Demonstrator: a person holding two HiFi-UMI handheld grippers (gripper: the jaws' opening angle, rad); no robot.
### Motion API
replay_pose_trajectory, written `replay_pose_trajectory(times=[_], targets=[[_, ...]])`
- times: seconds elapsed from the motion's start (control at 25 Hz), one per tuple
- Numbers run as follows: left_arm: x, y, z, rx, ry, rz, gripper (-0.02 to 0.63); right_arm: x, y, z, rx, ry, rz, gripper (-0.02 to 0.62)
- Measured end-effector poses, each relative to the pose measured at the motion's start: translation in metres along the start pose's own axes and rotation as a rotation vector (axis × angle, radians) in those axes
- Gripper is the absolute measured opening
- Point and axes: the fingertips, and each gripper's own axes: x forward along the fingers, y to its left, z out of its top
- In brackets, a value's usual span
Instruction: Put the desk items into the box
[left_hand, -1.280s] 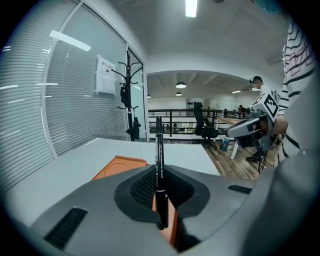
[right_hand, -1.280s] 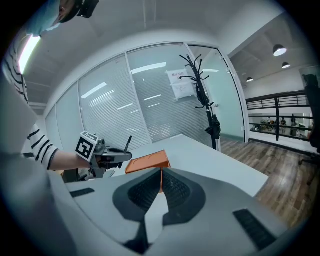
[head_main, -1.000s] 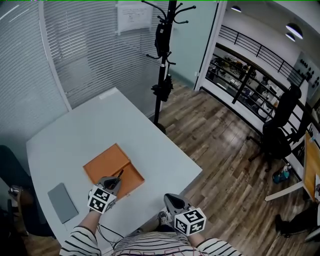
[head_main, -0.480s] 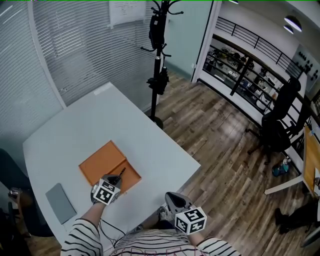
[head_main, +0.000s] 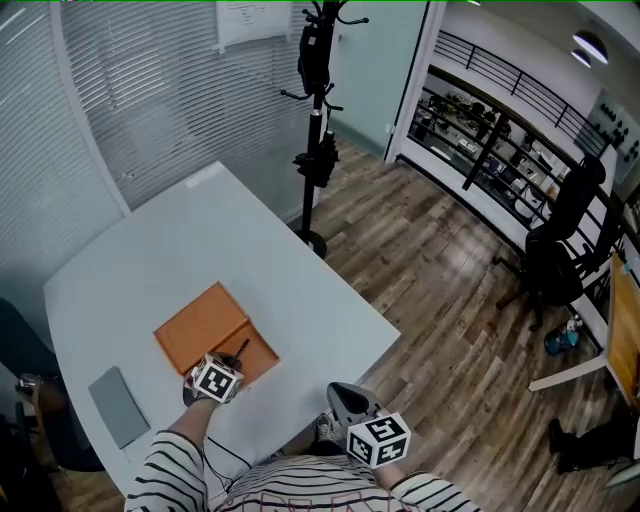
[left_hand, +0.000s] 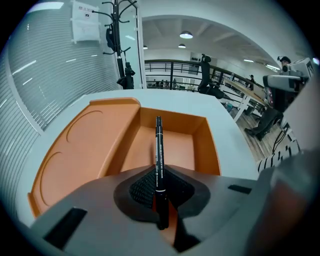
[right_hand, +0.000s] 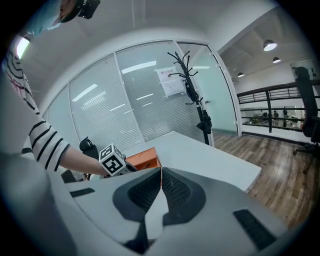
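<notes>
1. A pale table (head_main: 200, 235) takes up the left of the head view.
2. An orange box (head_main: 258, 352) lies on the near part of the table. Its open tray is on the right, and its flat lid (head_main: 198, 322) lies joined to it on the left.
3. A grey flat pad (head_main: 117, 405) lies on the table, left of the box and apart from it.
4. The right gripper (right_hand: 161, 172) has its jaws pressed together with nothing between them. It is held just off the table's near edge, well apart from the box.
5. The left gripper (left_hand: 160, 176) is at the near edge of the box and pinches a pen between its jaws.
6. The black pen (left_hand: 158, 147) points away along the jaws. Its far end is over the open tray; whether it touches the tray floor cannot be told.
</notes>
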Motion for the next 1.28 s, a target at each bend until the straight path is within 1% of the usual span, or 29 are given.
replay_pose_trajectory(times=[0.12, 0.32, 0.52, 0.8, 0.96, 1.2, 1.28], targets=[[0.007, 0.005, 0.001, 0.001, 0.008, 0.014, 0.040, 0.006, -0.005, 0.003, -0.003, 0.000, 0.007, 0.026], [0.013, 0.008, -0.002, -0.025, 0.040, 0.024, 0.040, 0.012, -0.013, 0.010, -0.011, 0.004, 0.026, 0.026], [0.013, 0.009, -0.004, -0.052, 0.053, 0.026, 0.041, 0.023, -0.018, 0.014, -0.033, 0.015, 0.061, 0.027], [0.017, 0.007, -0.006, -0.098, 0.037, 0.021, 0.041, 0.029, -0.025, 0.023, -0.070, 0.031, 0.117, 0.028], [0.012, 0.009, -0.007, -0.105, 0.063, 0.039, 0.041, 0.030, -0.031, 0.028, -0.082, 0.039, 0.132, 0.027], [0.009, 0.007, -0.005, -0.126, 0.066, 0.042, 0.041, 0.028, -0.042, 0.030, -0.098, 0.046, 0.151, 0.026], [0.011, 0.011, -0.007, -0.137, 0.070, 0.056, 0.063, 0.028, -0.044, 0.029, -0.103, 0.052, 0.159, 0.026]])
